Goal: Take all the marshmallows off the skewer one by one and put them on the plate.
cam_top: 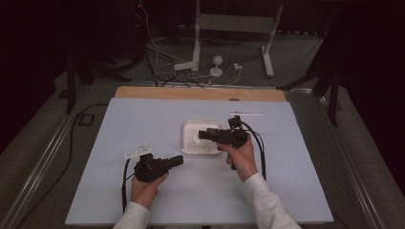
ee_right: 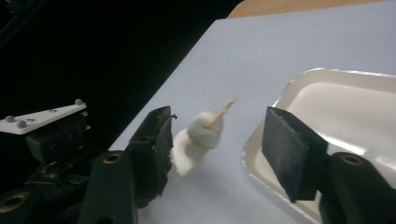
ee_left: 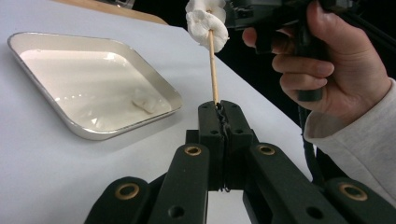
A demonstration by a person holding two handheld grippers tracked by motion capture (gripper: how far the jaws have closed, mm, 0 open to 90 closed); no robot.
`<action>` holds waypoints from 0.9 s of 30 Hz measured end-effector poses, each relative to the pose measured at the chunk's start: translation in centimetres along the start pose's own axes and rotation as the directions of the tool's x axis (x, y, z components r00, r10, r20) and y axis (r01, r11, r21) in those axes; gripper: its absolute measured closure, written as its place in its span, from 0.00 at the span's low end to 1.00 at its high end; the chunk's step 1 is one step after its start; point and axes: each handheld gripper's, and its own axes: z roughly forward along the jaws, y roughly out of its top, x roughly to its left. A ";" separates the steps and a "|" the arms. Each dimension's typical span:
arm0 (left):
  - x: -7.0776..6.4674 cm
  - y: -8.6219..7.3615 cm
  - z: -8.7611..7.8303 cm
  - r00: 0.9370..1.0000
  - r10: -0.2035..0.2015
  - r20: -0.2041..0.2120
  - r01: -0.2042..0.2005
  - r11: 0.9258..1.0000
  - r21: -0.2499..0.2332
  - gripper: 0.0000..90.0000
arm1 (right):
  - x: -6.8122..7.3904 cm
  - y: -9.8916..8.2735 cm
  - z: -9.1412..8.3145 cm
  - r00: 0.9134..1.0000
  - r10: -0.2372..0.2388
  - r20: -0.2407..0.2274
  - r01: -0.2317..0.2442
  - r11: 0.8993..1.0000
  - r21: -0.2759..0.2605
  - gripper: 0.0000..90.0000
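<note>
Holding a thin wooden skewer (ee_left: 214, 65) clamped between its closed jaws, the left gripper (ee_left: 219, 108) keeps the stick pointing up and away from itself, with two white marshmallows (ee_left: 207, 21) threaded near the far tip. In the right gripper view the skewer's bare point (ee_right: 223, 110) pokes out just past the marshmallows (ee_right: 198, 140), which sit in the gap between the two pads of the right gripper (ee_right: 224, 149); those jaws stand partly open, one pad very near or perhaps just touching the soft white mass (the picture is too blurred there to settle it), the other pad well clear. From above, the right gripper (cam_top: 203, 135) hovers over the near-right part of the white tray (cam_top: 187, 128), while the left gripper (cam_top: 178, 160) lies near the tray's lower left corner, aimed toward the right one. One more small white piece (ee_left: 145, 101) lies on the tray floor. What the next move seems to turn on is the skewer's long axis: it runs from the left jaws straight toward the right gripper, so any push or pull on the marshmallows has to go along that line, and the right hand (cam_top: 241, 160) is the nearer one to do it.
</note>
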 end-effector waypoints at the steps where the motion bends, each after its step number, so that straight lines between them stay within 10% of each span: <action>1: 0.0 0.0 0.0 1.000 0.000 0.007 0.000 1.000 -0.004 1.00 | 0.0 0.0 0.2 1.000 -0.001 -0.005 0.001 1.000 0.007 0.52; 10: 0.1 -0.2 0.5 0.999 -0.007 0.036 0.007 1.000 0.017 0.99 | 0.1 -0.1 0.7 0.997 0.023 -0.078 -0.021 1.000 0.019 0.84; 17: 0.3 -0.5 1.5 0.998 -0.046 0.053 0.042 0.996 0.073 0.75 | 0.7 0.0 0.4 0.996 0.006 -0.092 -0.006 1.000 0.001 0.88; 27: -0.1 -0.6 2.1 0.998 -0.010 0.069 0.001 0.990 0.139 0.99 | 1.2 -0.1 1.0 0.994 -0.017 -0.107 0.018 1.000 0.014 0.89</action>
